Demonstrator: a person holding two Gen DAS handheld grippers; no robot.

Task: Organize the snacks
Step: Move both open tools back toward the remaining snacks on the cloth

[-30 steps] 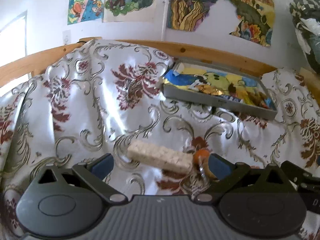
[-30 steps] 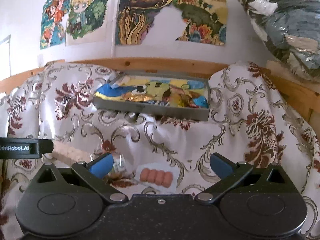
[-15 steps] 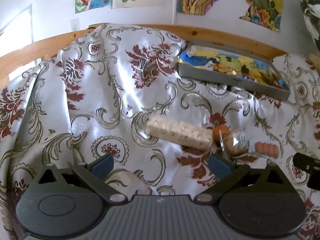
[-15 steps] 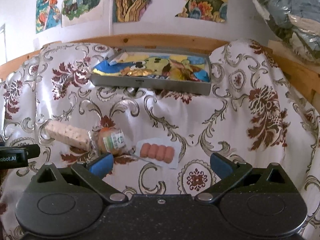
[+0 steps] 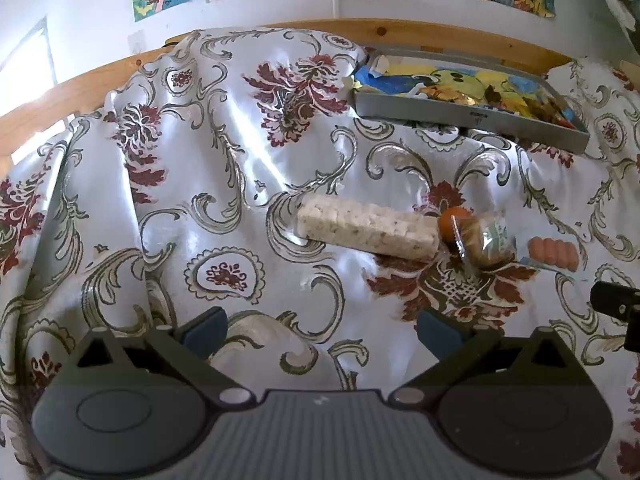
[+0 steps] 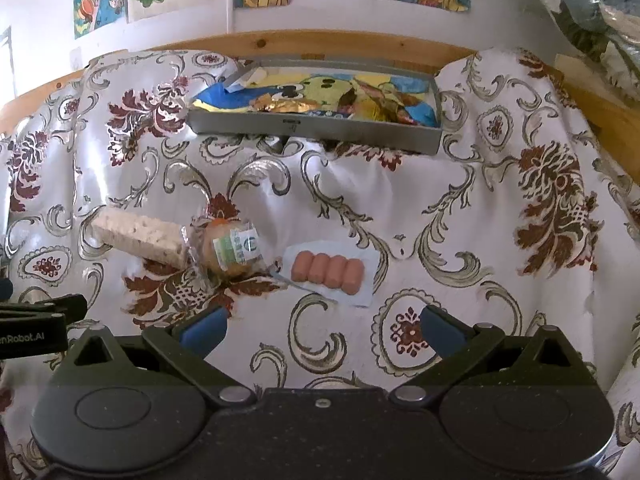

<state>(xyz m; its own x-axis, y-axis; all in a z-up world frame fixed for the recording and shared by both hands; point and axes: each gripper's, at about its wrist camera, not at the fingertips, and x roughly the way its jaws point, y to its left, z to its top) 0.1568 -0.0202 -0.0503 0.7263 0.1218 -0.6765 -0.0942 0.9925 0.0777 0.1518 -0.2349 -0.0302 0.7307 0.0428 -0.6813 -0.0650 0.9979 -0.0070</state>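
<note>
Snacks: cracker bar (image 5: 366, 231), bun (image 6: 234, 249), sausages (image 6: 327, 272) now farther off | both grippers' fingers (image 5: 204, 330) spread, empty

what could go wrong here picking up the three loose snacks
The rice bar touches the wrapped bun, so grabbing one may drag the other. The sausage pack lies flat on wrinkled cloth; fingers might pinch fabric. The tray already looks full, so additions could slide off.

The left tool (image 5: 322, 330) has its fingers spread wide with nothing between them. The right tool (image 6: 322, 330) is likewise spread wide and holds nothing.
</note>
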